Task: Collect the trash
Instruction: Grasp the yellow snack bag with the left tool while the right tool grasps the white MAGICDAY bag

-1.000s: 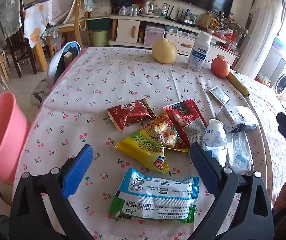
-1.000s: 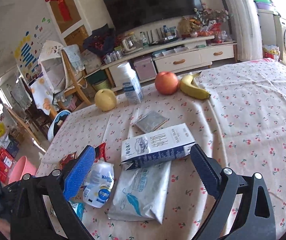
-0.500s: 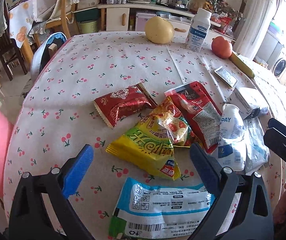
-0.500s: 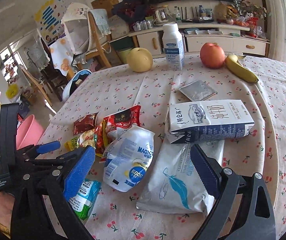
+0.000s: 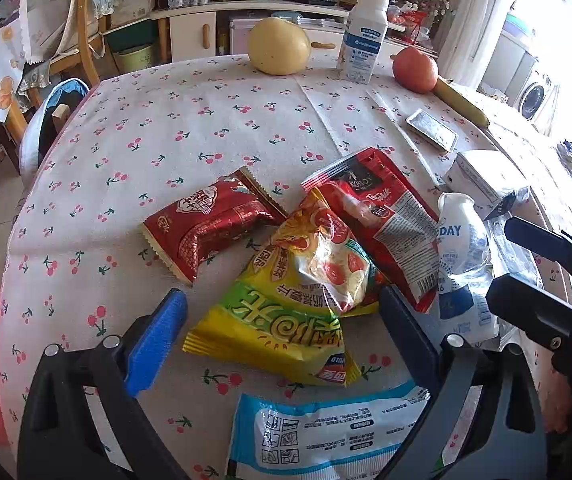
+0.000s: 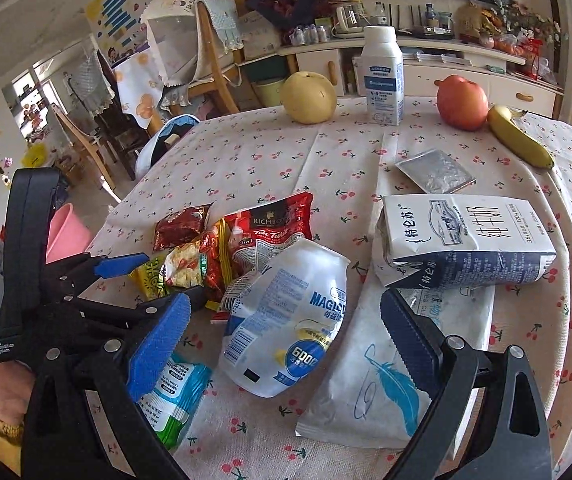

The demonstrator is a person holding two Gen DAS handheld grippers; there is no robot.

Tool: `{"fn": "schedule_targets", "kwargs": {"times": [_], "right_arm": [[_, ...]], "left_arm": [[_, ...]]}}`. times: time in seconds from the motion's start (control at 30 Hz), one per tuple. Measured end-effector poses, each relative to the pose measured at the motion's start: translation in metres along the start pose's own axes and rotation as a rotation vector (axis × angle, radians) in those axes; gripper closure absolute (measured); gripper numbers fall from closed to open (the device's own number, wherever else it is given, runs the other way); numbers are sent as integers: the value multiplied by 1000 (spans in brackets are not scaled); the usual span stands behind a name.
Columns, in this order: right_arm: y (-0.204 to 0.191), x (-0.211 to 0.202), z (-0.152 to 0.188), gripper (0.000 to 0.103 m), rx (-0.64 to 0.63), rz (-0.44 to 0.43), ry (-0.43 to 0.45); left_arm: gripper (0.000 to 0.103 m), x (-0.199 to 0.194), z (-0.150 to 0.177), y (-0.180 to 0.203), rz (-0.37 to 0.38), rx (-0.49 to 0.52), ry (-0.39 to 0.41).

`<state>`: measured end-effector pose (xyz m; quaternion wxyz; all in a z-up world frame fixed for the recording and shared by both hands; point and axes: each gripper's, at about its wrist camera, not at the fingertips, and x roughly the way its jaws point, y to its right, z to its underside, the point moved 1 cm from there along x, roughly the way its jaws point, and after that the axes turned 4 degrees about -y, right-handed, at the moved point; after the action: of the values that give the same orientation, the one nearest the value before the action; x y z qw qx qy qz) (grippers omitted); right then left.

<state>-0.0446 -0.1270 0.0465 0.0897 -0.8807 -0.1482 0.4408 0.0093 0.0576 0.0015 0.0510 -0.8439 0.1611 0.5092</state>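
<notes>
The left hand-held gripper (image 5: 282, 332) hovers low over the table (image 5: 214, 128) with its jaws spread wide and nothing between the blue pads but air; the yellow snack bag (image 5: 286, 320) lies on the cloth right under the gap. Just behind that bag sit a crinkled noodle-seasoning packet (image 5: 325, 256), a dark red wrapper (image 5: 210, 224) to its left and a red coffee sachet (image 5: 381, 216) to its right, all overlapping or touching in one heap. A blue-and-white pouch (image 5: 321, 432) lies nearest the camera.

The right hand-held gripper (image 6: 282, 344) is also spread wide and holds nothing. Below its gap lies a squashed white milk pouch (image 6: 293, 320), with a white feather-print bag (image 6: 389, 376) under the right finger and a flattened milk carton (image 6: 465, 240) just beyond. A small silver packet (image 6: 433, 170) rests further back.

At the far edge of the table stand a white bottle (image 6: 383, 76), a yellow pear (image 6: 307, 98), a red apple (image 6: 461, 102) and a banana (image 6: 517, 140) touching the apple. A pink bucket (image 6: 66, 232) stands off the left side of the table.
</notes>
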Motion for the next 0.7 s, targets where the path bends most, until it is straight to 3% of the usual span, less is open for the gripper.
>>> {"fn": "schedule_targets", "kwargs": {"times": [0.07,0.17,0.43,0.47,0.5,0.7], "right_arm": [[-1,3,0,8,-3,-9,-4],[-1,8,0,8,-1,-15,-9],[-2,22,-2,8,-9,-28,-35],[-2,23,-2,8,-16,-22,-37],[-4,25,-2,8,-27,-13,-37],[-9,29,-1,8,-81,31,-37]], "left_arm": [[6,1,-1,0,6,-3,2],[17,1,0,0,12,-2,13],[33,-4,5,-2,10,-12,36],[44,-5,6,-2,16,-12,41],[47,-6,5,-2,17,-14,44],[51,-10,11,-2,14,-44,46]]}}
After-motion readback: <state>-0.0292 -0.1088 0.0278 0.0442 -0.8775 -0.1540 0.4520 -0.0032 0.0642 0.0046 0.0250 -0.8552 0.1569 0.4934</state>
